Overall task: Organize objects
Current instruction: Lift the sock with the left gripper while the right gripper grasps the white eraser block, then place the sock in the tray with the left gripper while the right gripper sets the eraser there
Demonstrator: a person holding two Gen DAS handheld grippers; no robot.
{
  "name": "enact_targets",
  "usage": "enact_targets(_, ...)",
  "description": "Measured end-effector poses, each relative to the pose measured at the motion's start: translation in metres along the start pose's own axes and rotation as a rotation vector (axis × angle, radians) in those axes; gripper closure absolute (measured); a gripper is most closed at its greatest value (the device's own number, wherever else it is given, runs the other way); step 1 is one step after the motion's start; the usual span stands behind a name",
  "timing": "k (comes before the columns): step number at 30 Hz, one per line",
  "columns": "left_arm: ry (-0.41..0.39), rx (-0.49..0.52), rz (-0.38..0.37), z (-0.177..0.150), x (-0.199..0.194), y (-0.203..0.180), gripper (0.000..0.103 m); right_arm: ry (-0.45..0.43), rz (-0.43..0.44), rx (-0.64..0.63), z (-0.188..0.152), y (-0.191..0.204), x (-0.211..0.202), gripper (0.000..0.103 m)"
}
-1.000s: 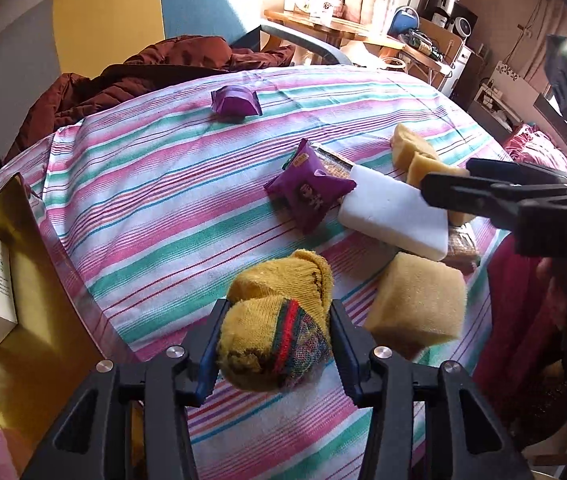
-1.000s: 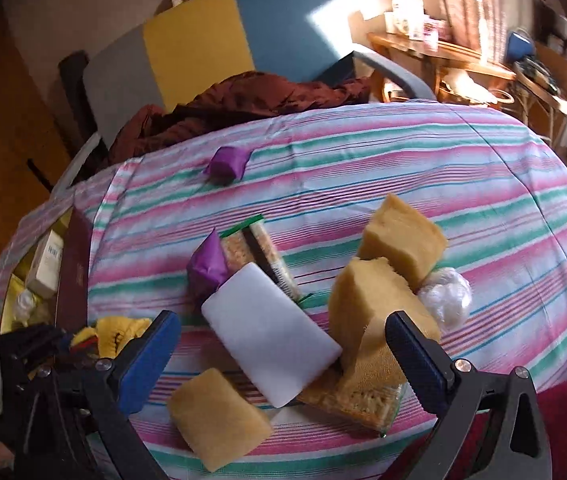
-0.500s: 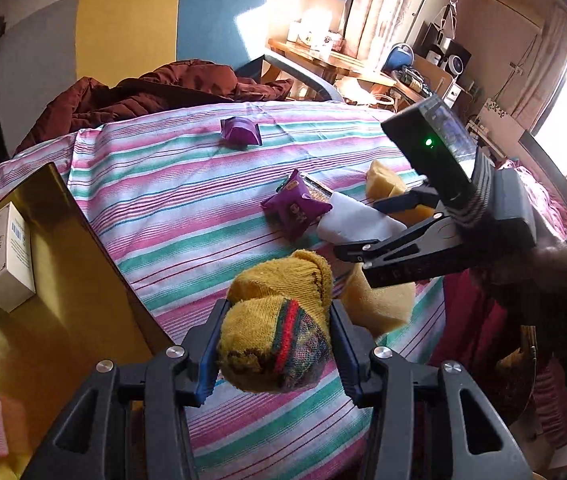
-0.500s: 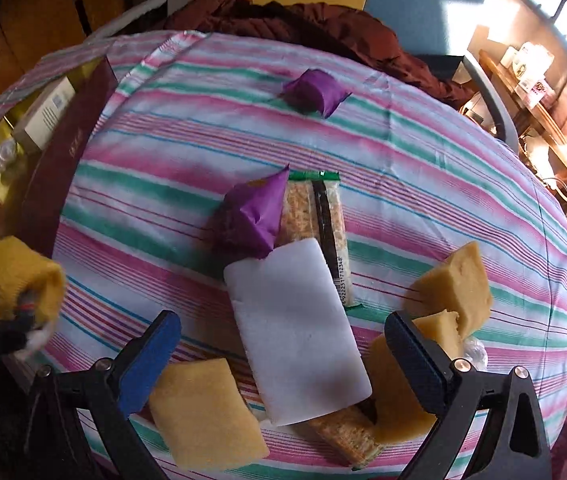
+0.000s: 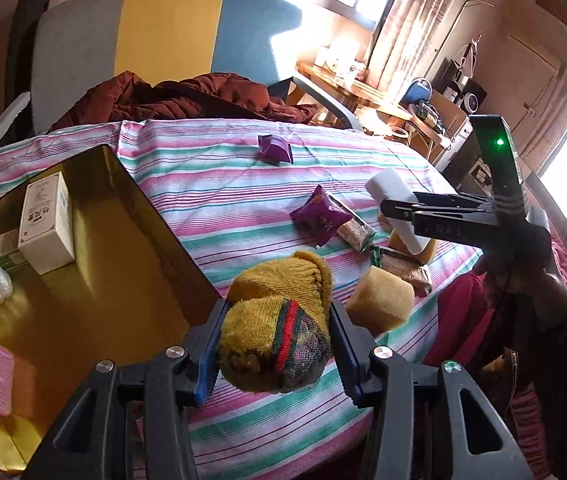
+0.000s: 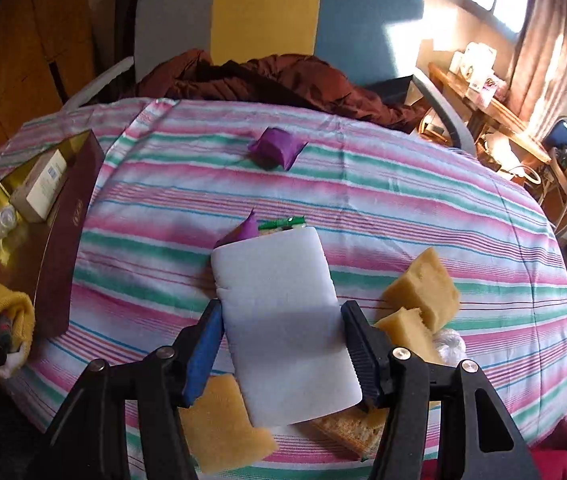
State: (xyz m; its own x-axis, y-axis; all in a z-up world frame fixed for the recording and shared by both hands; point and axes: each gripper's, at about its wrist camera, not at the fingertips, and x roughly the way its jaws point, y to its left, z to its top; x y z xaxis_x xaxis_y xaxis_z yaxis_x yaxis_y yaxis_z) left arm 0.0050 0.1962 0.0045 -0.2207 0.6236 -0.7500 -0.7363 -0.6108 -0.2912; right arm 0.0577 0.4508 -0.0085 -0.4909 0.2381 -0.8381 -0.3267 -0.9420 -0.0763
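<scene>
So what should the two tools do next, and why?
Probably carry the yellow sock sideways over the gold box and let go. The left tool already grips it clear of the striped cloth, and the box lies open just beside it. The right tool has just been closing on the white sponge, so it can likely follow afterwards.
</scene>
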Motion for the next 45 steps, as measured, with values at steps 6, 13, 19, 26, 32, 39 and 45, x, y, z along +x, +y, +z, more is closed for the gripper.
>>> enact_targets(6, -0.049, -0.094, 0.039, -0.010, -0.027, 0.034, 0.054, -0.106, 0.069, 0.057, 0.009, 0.014, -0.036, 0.043)
enact_targets(13, -0.101, -0.228, 0.116, -0.032, -0.061, 0.088, 0.054, -0.116, 0.286, -0.042, 0.012, 0.100, -0.045, 0.043)
enact_targets(19, -0.146, -0.331, 0.177, -0.057, -0.095, 0.132, 0.054, -0.086, 0.401, -0.131, 0.009, 0.175, -0.037, 0.043)
enact_targets(26, -0.194, -0.454, 0.243, -0.085, -0.134, 0.177, 0.054, -0.054, 0.444, -0.188, 0.009, 0.218, -0.028, 0.043)
enact_targets(32, -0.214, -0.502, 0.219, -0.082, -0.134, 0.193, 0.054, -0.035, 0.446, -0.199, 0.012, 0.235, -0.016, 0.043)
enact_targets(39, -0.205, -0.400, 0.139, -0.032, -0.105, 0.170, 0.054, -0.032, 0.424, -0.181, 0.020, 0.230, -0.008, 0.042)
enact_targets(45, -0.205, -0.300, 0.116, 0.034, -0.070, 0.148, 0.054, -0.003, 0.443, -0.157, 0.014, 0.230, 0.005, 0.041)
